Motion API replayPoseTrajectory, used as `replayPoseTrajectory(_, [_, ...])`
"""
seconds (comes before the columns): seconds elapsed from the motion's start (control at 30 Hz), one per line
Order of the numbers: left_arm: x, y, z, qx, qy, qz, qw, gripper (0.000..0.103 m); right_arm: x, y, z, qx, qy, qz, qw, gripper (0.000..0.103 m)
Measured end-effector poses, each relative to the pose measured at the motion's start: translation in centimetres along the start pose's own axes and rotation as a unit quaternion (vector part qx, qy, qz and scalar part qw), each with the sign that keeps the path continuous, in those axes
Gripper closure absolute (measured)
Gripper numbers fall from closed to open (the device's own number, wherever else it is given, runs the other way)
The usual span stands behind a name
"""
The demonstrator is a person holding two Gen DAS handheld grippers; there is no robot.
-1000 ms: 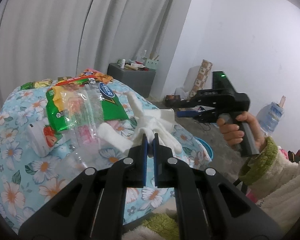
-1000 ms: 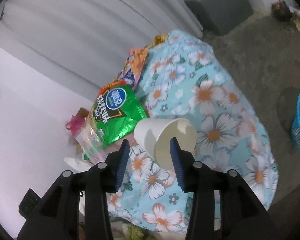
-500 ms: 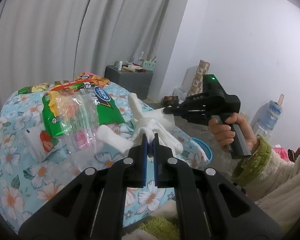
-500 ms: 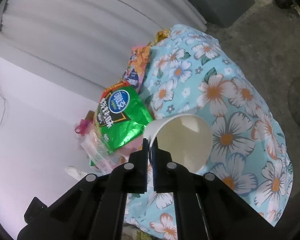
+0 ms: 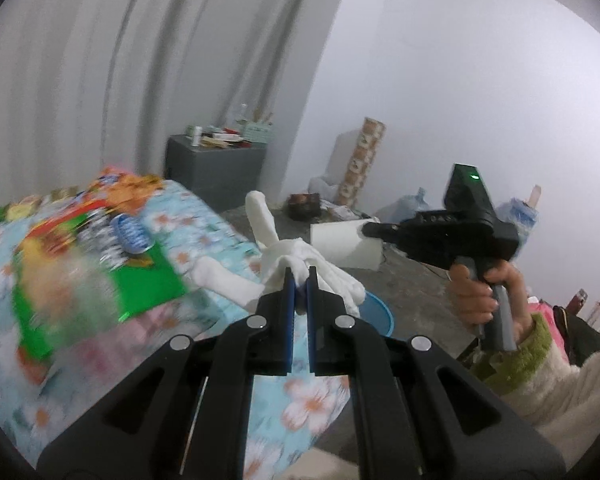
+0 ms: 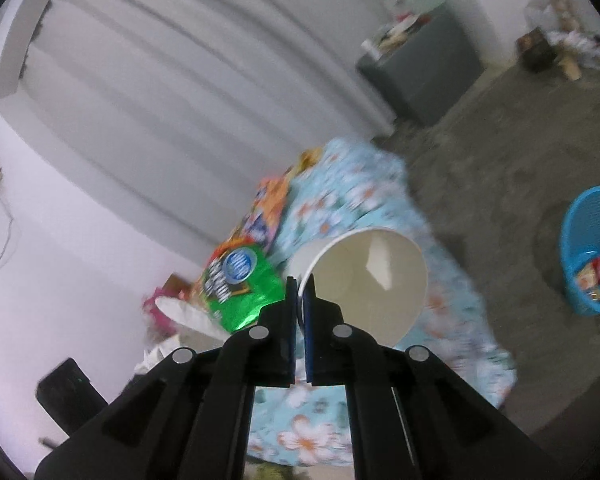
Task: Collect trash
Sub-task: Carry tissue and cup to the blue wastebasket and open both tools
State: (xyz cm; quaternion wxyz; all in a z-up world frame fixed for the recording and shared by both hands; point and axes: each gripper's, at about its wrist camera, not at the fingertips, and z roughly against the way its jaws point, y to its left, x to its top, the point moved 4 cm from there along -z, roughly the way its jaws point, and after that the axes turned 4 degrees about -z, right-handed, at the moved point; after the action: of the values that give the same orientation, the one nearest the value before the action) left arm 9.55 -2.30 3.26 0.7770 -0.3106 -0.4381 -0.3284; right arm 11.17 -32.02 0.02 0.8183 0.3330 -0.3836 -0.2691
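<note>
My left gripper (image 5: 299, 276) is shut on a crumpled white tissue (image 5: 300, 258), held up over the edge of the flowered tablecloth (image 5: 220, 220). My right gripper (image 6: 299, 284) is shut on the rim of a white paper cup (image 6: 364, 280), which hangs lifted above the cloth with its mouth toward the camera. The left wrist view shows that cup (image 5: 346, 246) out in front of the right gripper (image 5: 370, 229), held in a person's hand (image 5: 480, 292). A green snack bag (image 6: 240, 280) and orange wrappers (image 6: 272, 200) lie on the table. The blue trash basket (image 6: 592, 252) stands on the floor at right.
A grey cabinet (image 6: 424, 64) with clutter on top stands by the grey curtain. Boxes, a patterned roll (image 5: 360, 160) and water jugs (image 5: 516, 216) sit along the far wall. The blue basket (image 5: 374, 312) shows just beyond the table edge. Bare floor lies between table and basket.
The right gripper's jaws closed on the cup's rim, then lifted the cup off the table. Both grippers rose and swung away from the table; the left kept its hold on the tissue.
</note>
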Motion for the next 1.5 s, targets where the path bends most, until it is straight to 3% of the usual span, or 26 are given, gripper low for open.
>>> replayPoseTrajectory(0.17, [3.3, -3.8, -7.1, -0.035, 0.039, -0.010, 0.9986, 0.100, 1.4, -5.6, 4.8, -0.064, -0.060, -0.045, 0.995, 0.100])
replayPoseTrajectory(0.33, [4.3, -7.8, -16.8, -0.080, 0.130, 0.027, 0.9879, 0.100, 2.2, -12.3, 8.6, -0.134, -0.103, -0.093, 0.981, 0.100])
replayPoseTrajectory(0.43, [3.7, -10.4, -23.6, -0.100, 0.191, 0.048, 0.9754, 0.100, 2.7, -16.2, 9.3, -0.160, -0.112, -0.126, 0.973, 0.100])
replayPoseTrajectory(0.57, [2.1, -13.5, -31.8, -0.101, 0.252, 0.041, 0.9616, 0.100, 3.7, -22.1, 9.4, -0.184, -0.116, -0.181, 0.959, 0.100])
replayPoseTrajectory(0.73, [0.5, -16.3, -40.7, -0.105, 0.299, 0.035, 0.9478, 0.099, 6.0, -28.5, 7.6, -0.212, -0.106, -0.223, 0.946, 0.099])
replayPoseTrajectory(0.8, [0.5, -16.8, -43.6, -0.096, 0.302, 0.034, 0.9478, 0.095, 7.0, -30.9, 6.5, -0.226, -0.102, -0.234, 0.940, 0.098])
replayPoseTrajectory(0.83, [0.4, -17.2, -44.7, -0.097, 0.301, 0.033, 0.9481, 0.084, 7.5, -32.7, 5.7, -0.234, -0.094, -0.238, 0.938, 0.095])
replayPoseTrajectory(0.9, [0.2, -17.7, -46.9, -0.085, 0.305, 0.022, 0.9484, 0.067, 7.8, -35.4, 4.1, -0.247, -0.067, -0.252, 0.933, 0.070])
replayPoseTrajectory(0.93, [0.1, -17.9, -47.7, -0.075, 0.305, 0.019, 0.9493, 0.065, 7.8, -36.9, 3.0, -0.261, -0.051, -0.258, 0.929, 0.055])
replayPoseTrajectory(1.03, [0.1, -18.3, -48.8, -0.076, 0.309, 0.024, 0.9476, 0.057, 7.0, -39.2, 1.4, -0.312, -0.011, -0.250, 0.917, 0.053])
replayPoseTrajectory(1.2, [1.2, -18.0, -45.9, -0.079, 0.283, 0.007, 0.9559, 0.049, 6.0, -39.3, 1.8, -0.311, -0.022, -0.247, 0.917, 0.048])
replayPoseTrajectory(1.37, [4.2, -16.1, -40.6, -0.076, 0.245, 0.039, 0.9657, 0.041, 4.8, -36.4, 3.2, -0.299, -0.036, -0.223, 0.927, 0.047])
replayPoseTrajectory(1.5, [7.5, -14.5, -32.7, -0.068, 0.228, 0.071, 0.9686, 0.036, 5.2, -31.2, 4.1, -0.282, -0.042, -0.171, 0.943, 0.043])
